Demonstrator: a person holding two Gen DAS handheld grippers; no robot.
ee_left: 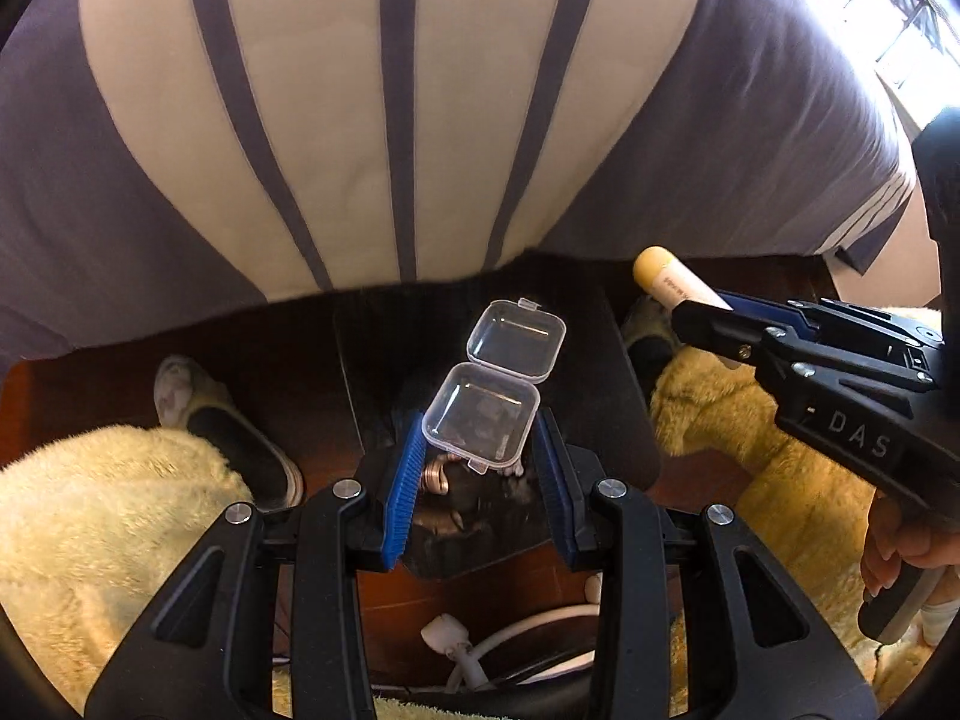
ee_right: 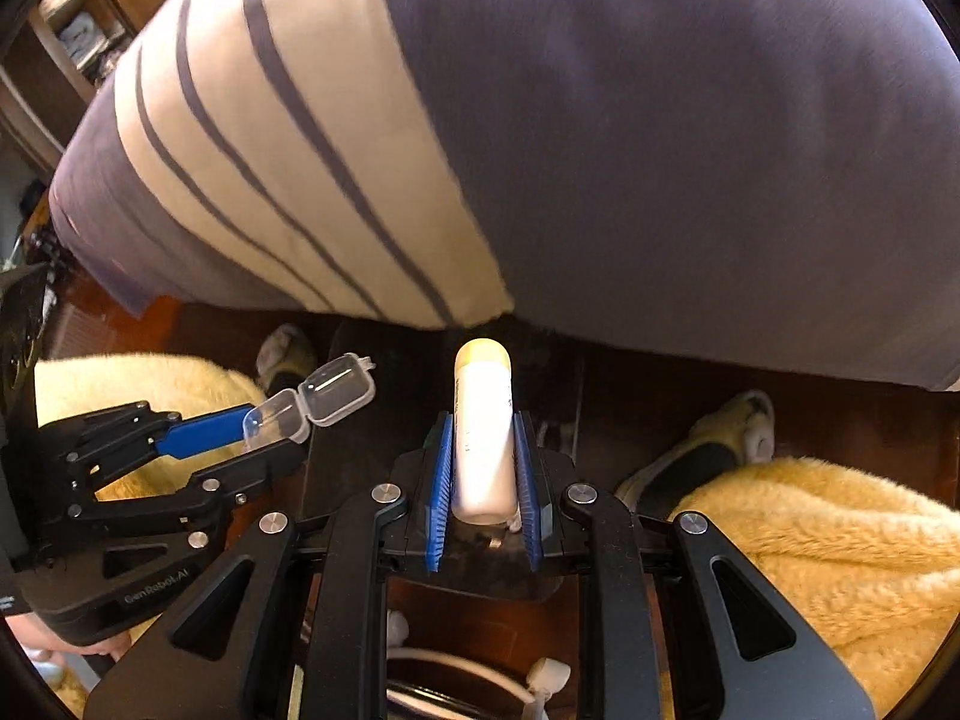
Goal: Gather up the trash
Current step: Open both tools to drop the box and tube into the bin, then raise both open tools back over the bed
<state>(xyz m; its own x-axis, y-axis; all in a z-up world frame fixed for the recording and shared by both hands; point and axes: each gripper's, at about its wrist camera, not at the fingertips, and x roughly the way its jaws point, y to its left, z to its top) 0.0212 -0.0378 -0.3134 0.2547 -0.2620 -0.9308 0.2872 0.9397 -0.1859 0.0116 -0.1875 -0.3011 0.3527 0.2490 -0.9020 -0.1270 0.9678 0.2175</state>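
My left gripper (ee_left: 480, 426) is shut on a small clear plastic box (ee_left: 483, 417) whose hinged lid (ee_left: 516, 339) stands open; it also shows in the right wrist view (ee_right: 282, 420). My right gripper (ee_right: 482, 441) is shut on a white tube with a yellow cap (ee_right: 483, 420), which points forward; the tube also shows in the left wrist view (ee_left: 672, 282). Both grippers hang above a black bin bag (ee_left: 588, 384) on the dark wooden floor, with some trash inside it (ee_left: 438, 480).
A bed with a purple and cream striped cover (ee_left: 390, 120) fills the space ahead. The person's fluffy yellow legs (ee_left: 90, 510) and slippers (ee_left: 180, 390) stand on both sides. A white cable and plug (ee_left: 456, 642) lie below the grippers.
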